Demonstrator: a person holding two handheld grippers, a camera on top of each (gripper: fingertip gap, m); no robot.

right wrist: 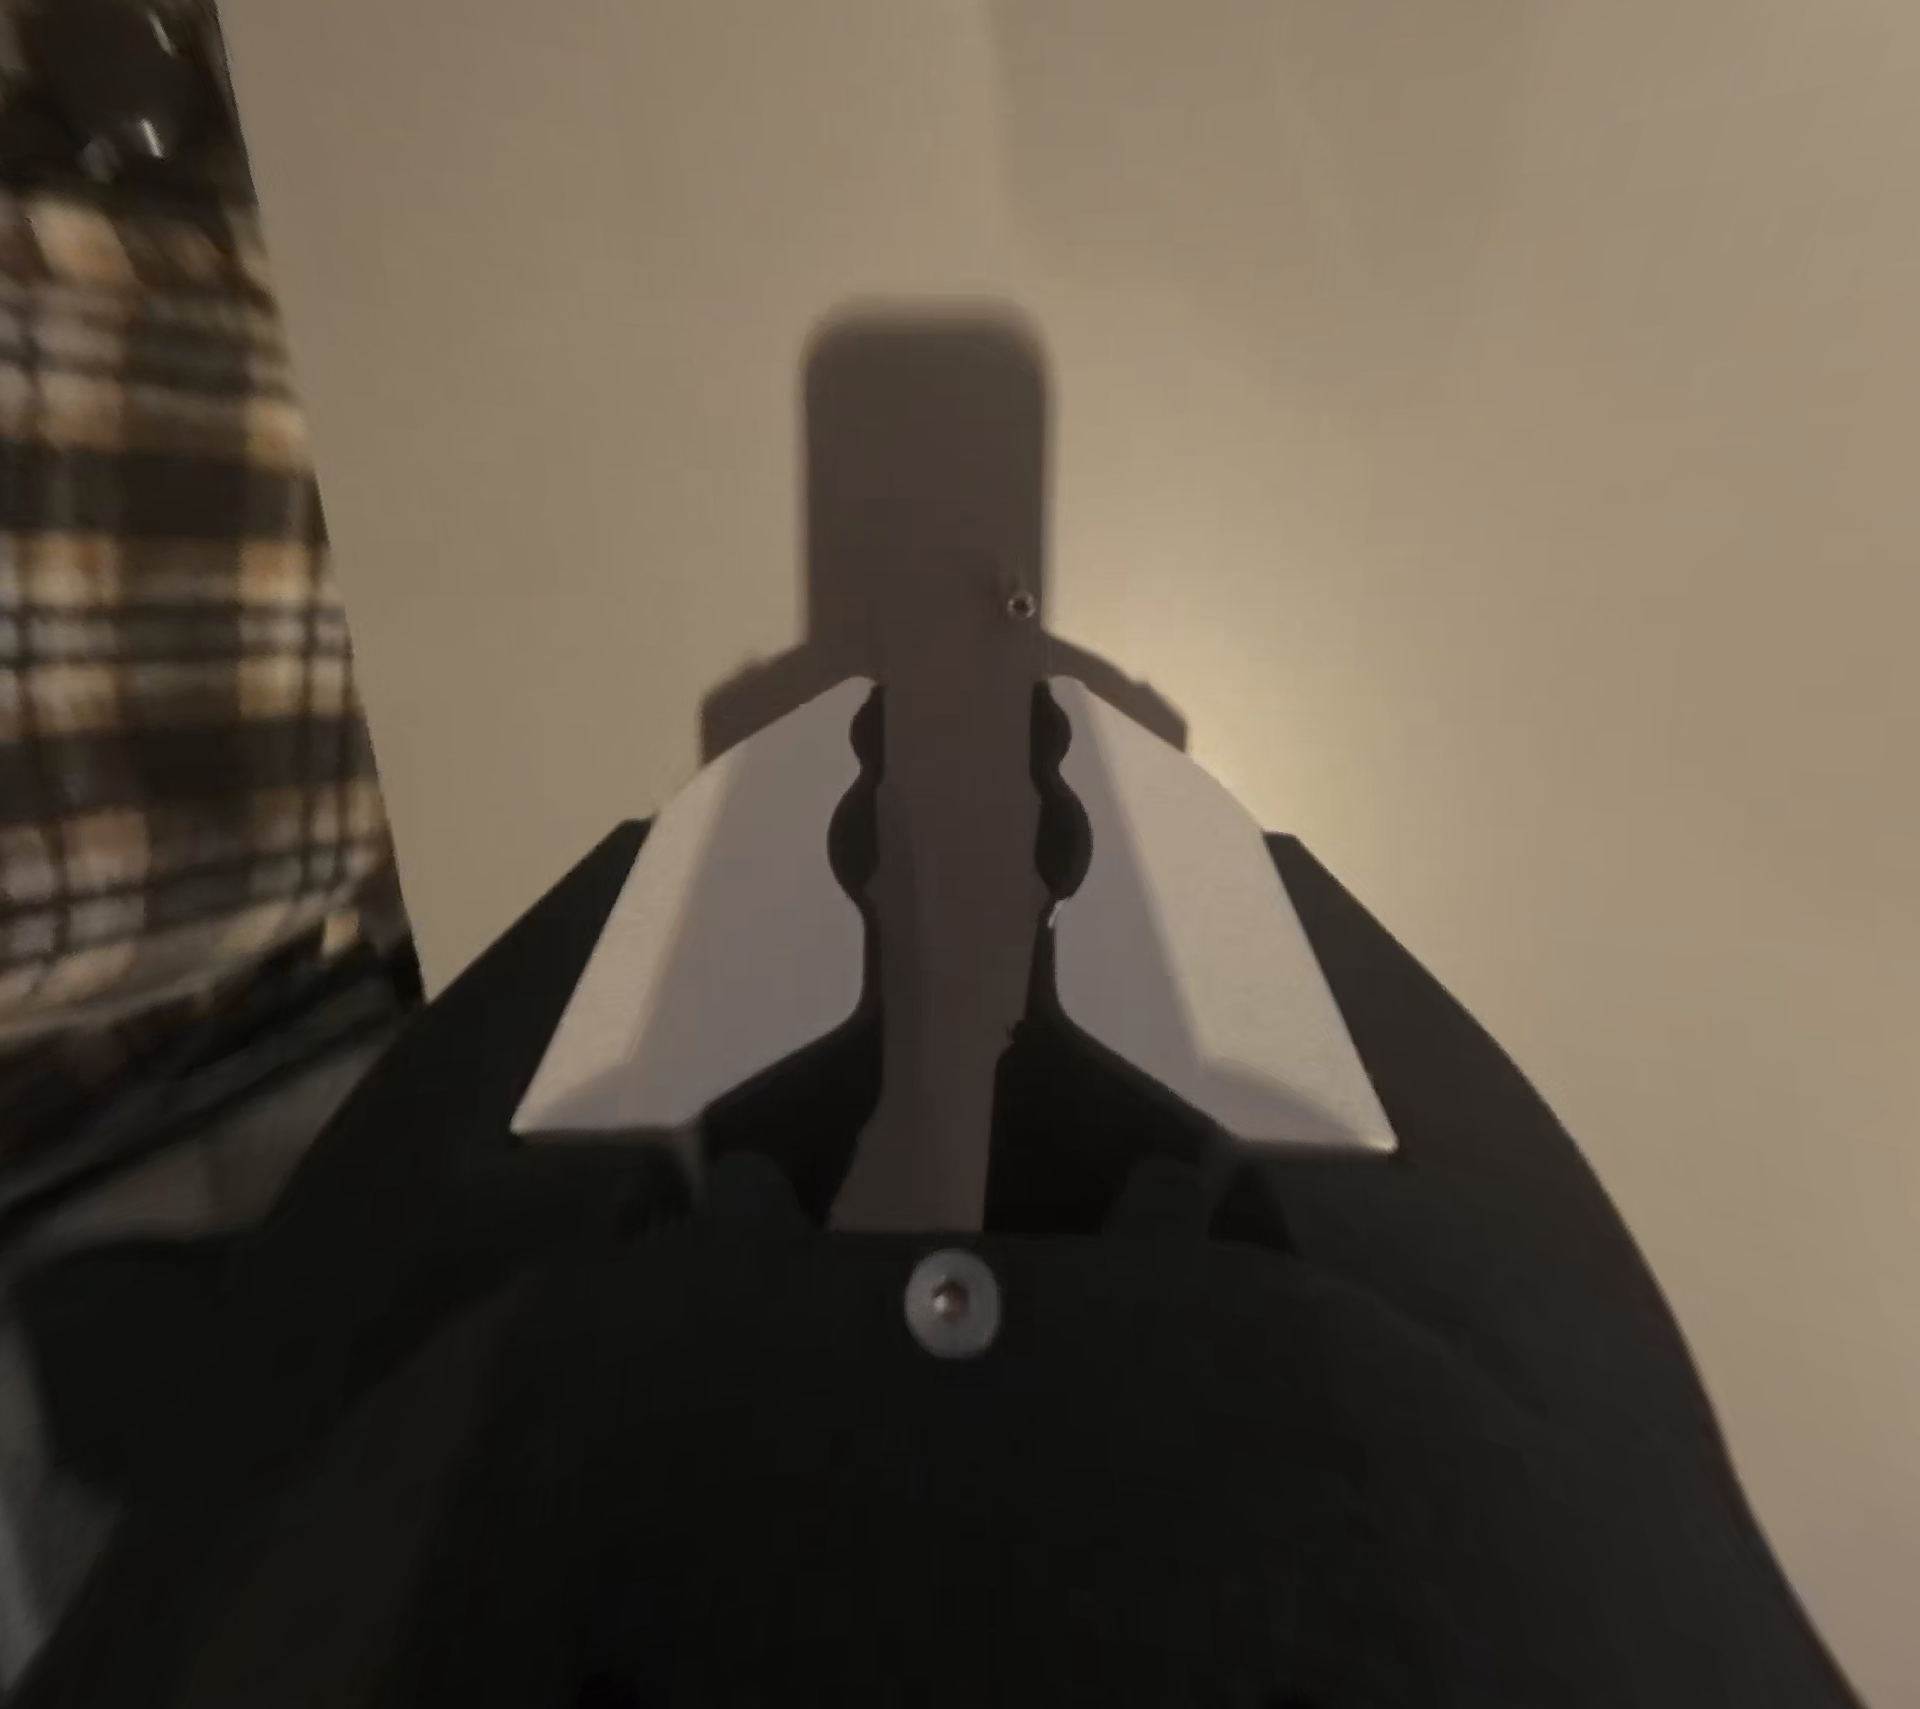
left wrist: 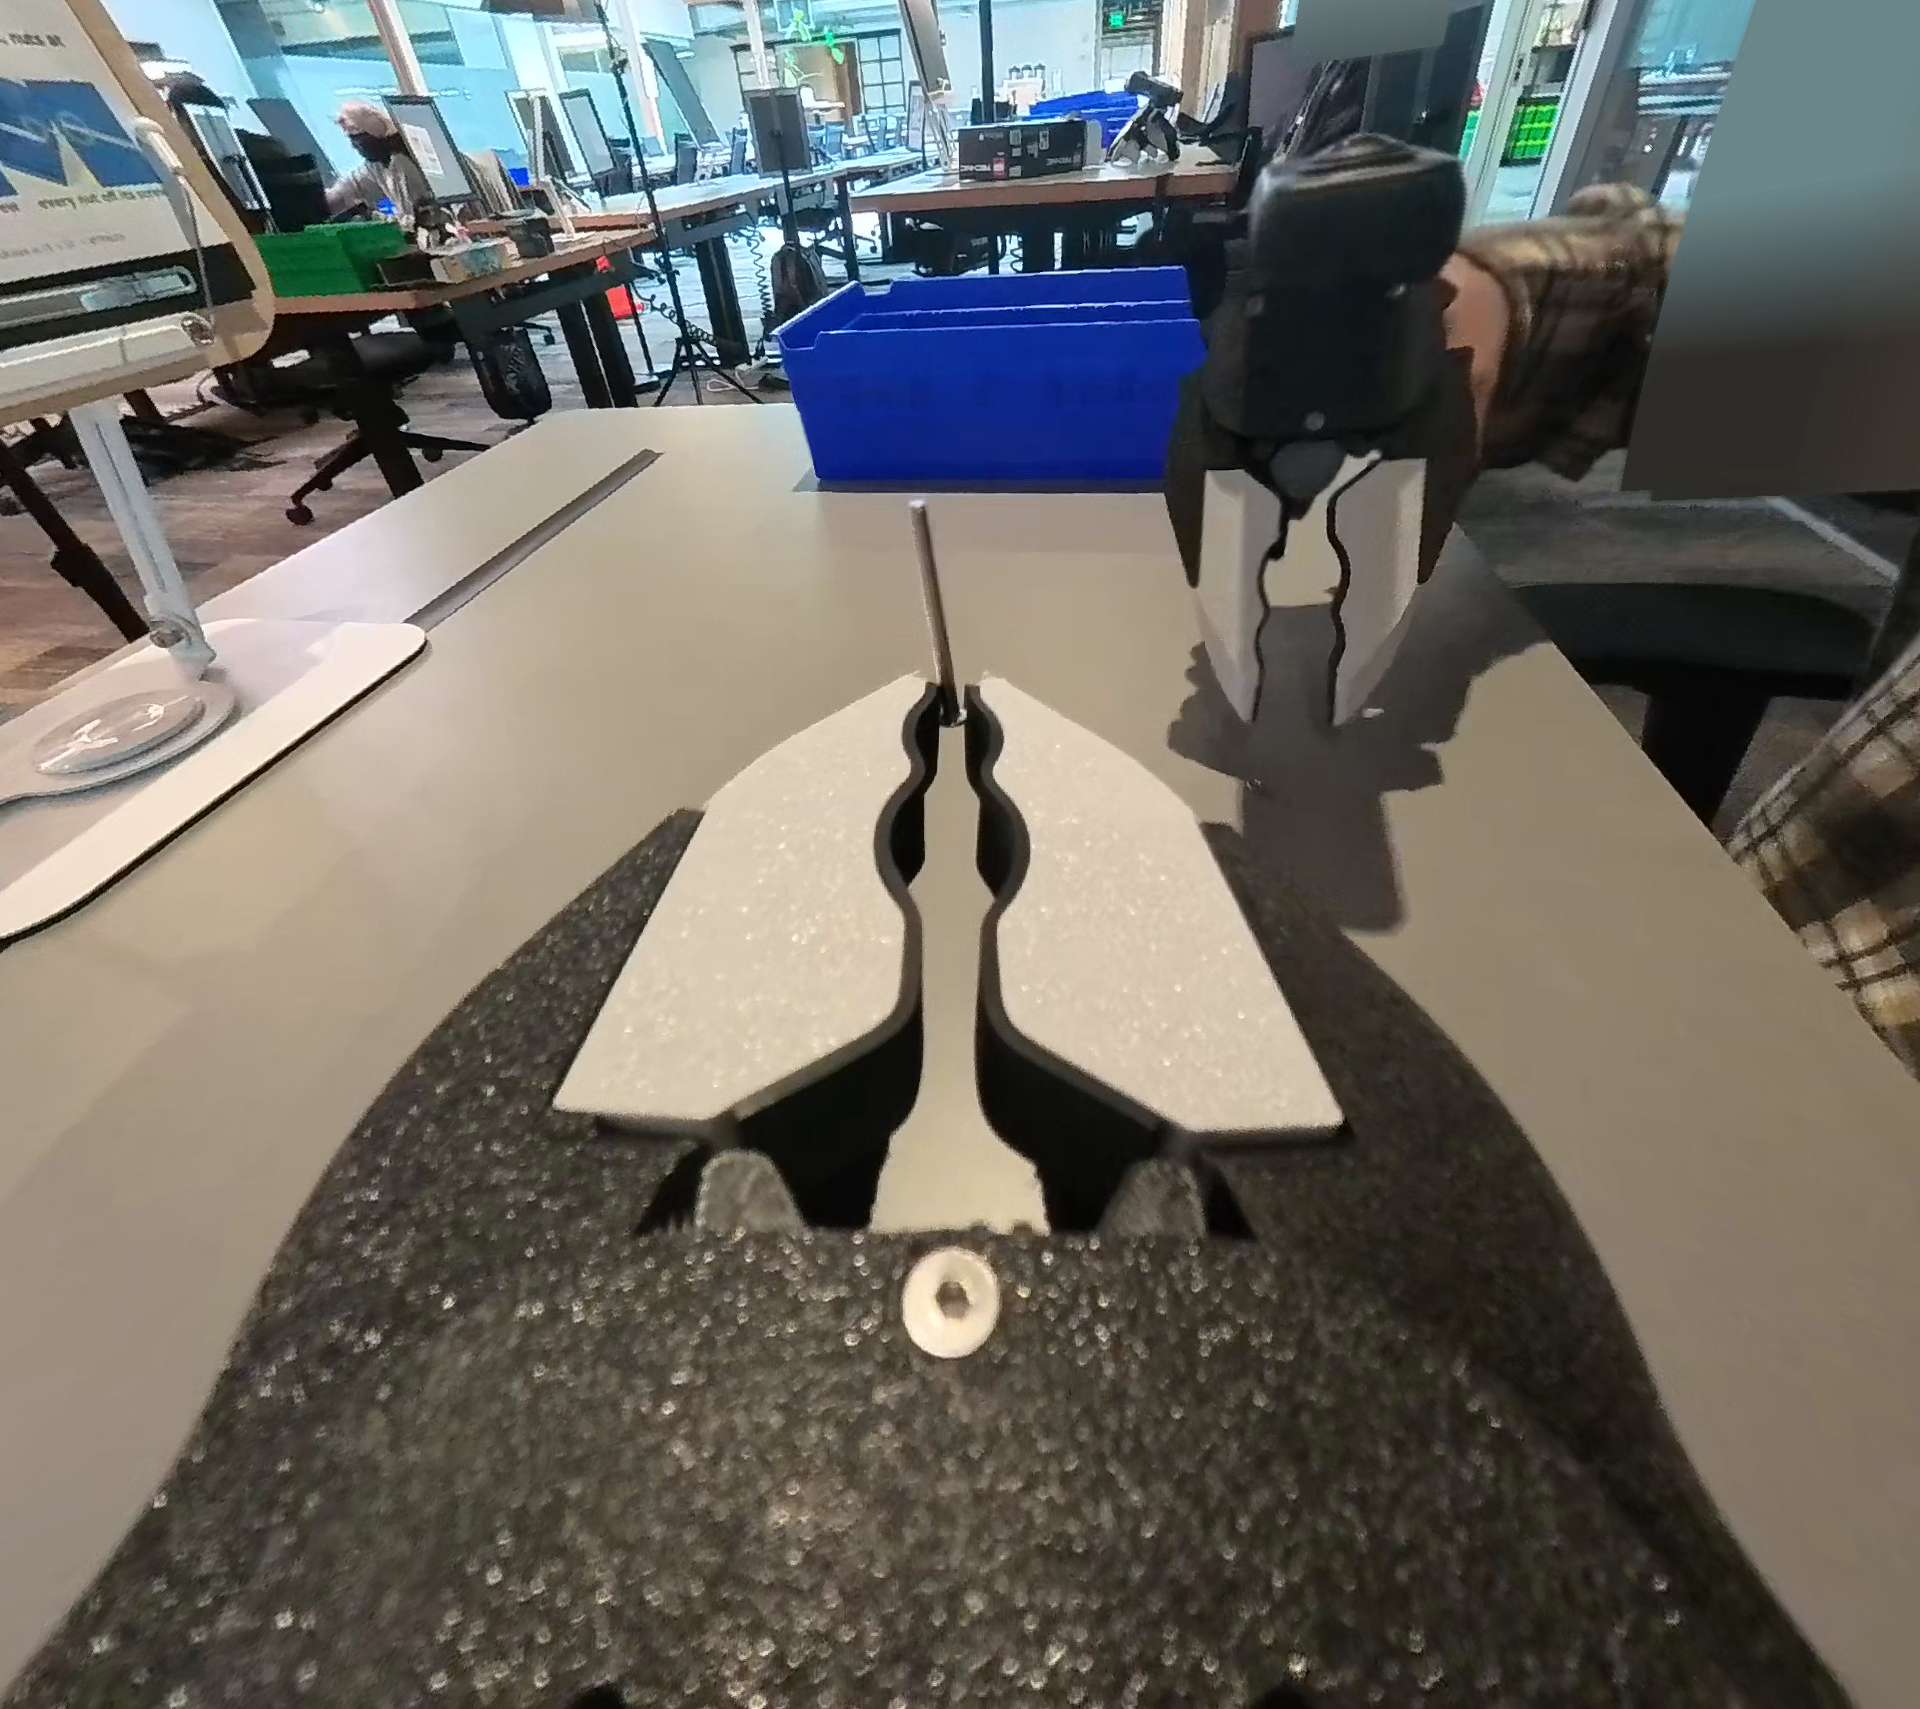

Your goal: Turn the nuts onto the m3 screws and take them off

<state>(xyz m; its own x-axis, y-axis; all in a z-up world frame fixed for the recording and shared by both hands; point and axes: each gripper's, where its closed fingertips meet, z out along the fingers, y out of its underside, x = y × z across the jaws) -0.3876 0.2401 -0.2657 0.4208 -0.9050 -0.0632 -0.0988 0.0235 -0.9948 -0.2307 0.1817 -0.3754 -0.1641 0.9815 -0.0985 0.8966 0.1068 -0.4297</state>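
Note:
In the left wrist view my left gripper [left wrist: 948, 703] is shut on the lower end of a thin metal m3 screw [left wrist: 930, 599]. The screw stands up and away from the fingertips over the grey table [left wrist: 468, 880]. My right gripper [left wrist: 1296, 712] points straight down at the table, to the right of the screw, with its tips close to the surface. In the right wrist view the right gripper [right wrist: 958, 688] is open and empty. A tiny metal nut [right wrist: 1021, 607] lies on the table just past its right fingertip, in the gripper's shadow.
A blue plastic bin [left wrist: 987, 381] stands at the table's far edge behind the screw. A white monitor-stand base [left wrist: 208, 703] sits at the left. A plaid sleeve [left wrist: 1829, 880] reaches in along the table's right edge and also shows in the right wrist view [right wrist: 156, 516].

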